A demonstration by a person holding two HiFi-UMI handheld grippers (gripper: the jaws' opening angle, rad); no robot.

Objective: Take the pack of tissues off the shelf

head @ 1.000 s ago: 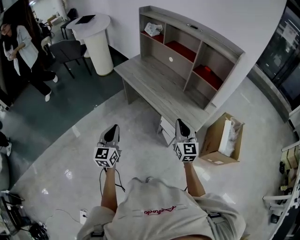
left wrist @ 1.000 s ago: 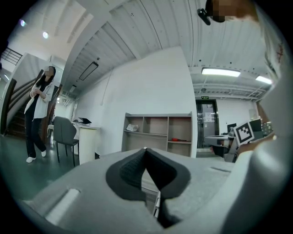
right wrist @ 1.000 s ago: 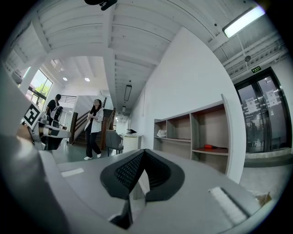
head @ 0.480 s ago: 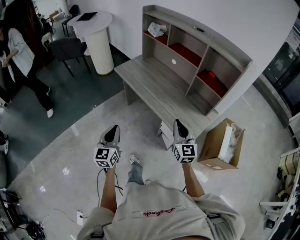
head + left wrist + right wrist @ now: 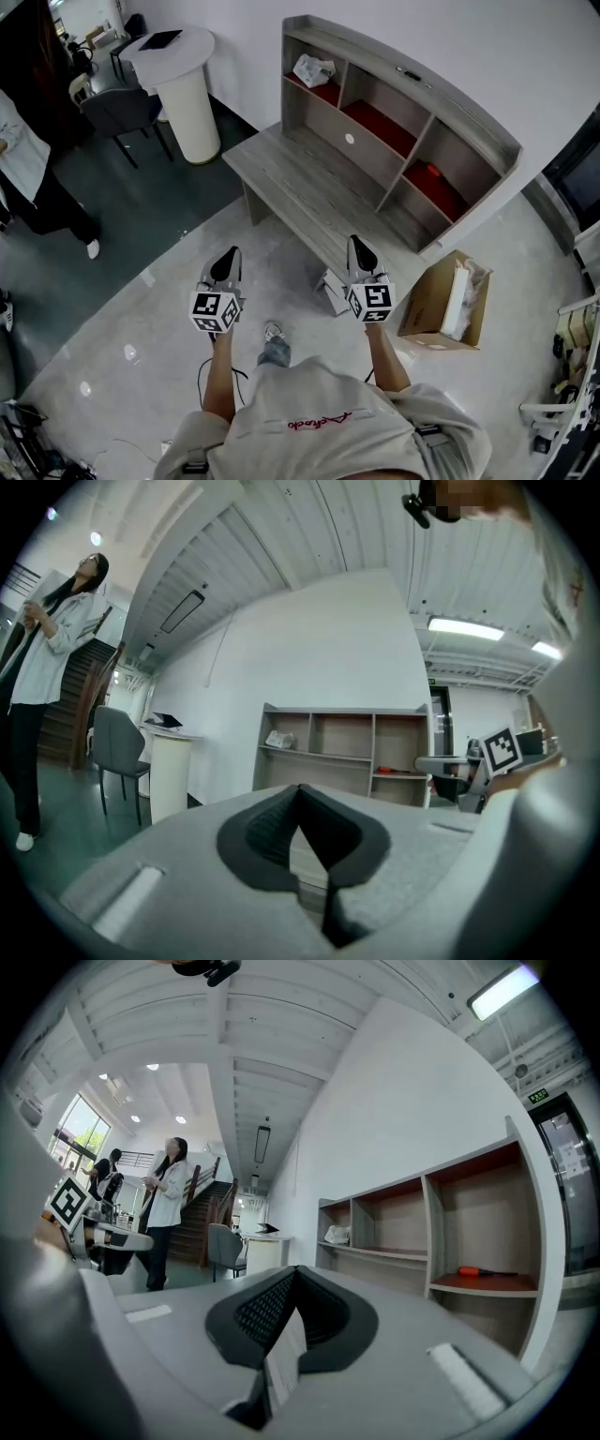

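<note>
1. Shelf (image 5: pixel 450 101): sits on the back of the desk (image 5: pixel 309 183), against the white wall, well apart from both grippers with open floor between. Reads as the approach step, with nothing reached yet.
2. Cardboard box (image 5: pixel 427 300): on the floor right of the desk. Not part of the job, just something to step around.
3. Left gripper (image 5: pixel 228 257): clenched, pads tip to tip, nothing between them. Right gripper (image 5: pixel 359 246): same, closed and empty. Both held low in front of the body, pointing toward the shelf.
4. Pack of tissues (image 5: pixel 314 68): white and crumpled-looking, lying in the leftmost upper compartment, not yet taken.
   - In the left gripper view: just above the jaw tips and slightly left of them, but far off in depth.
   - In the right gripper view: above the tips and slightly right.
   - Roughly on line for either gripper, far out of reach for both.
5. Screwdriver (image 5: pixel 483 1271): orange handle, in the right compartment on the red liner. To be left alone.
6. Next move, as a guess:
   - Walk up to the desk edge.
   - Open one pair of jaws wide.
   - Reach over the desk top into the leftmost compartment and pinch the pack lightly. Looks soft, so likely to squash or slip under a hard squeeze.
   - Pull straight out, clear of the divider.
</note>
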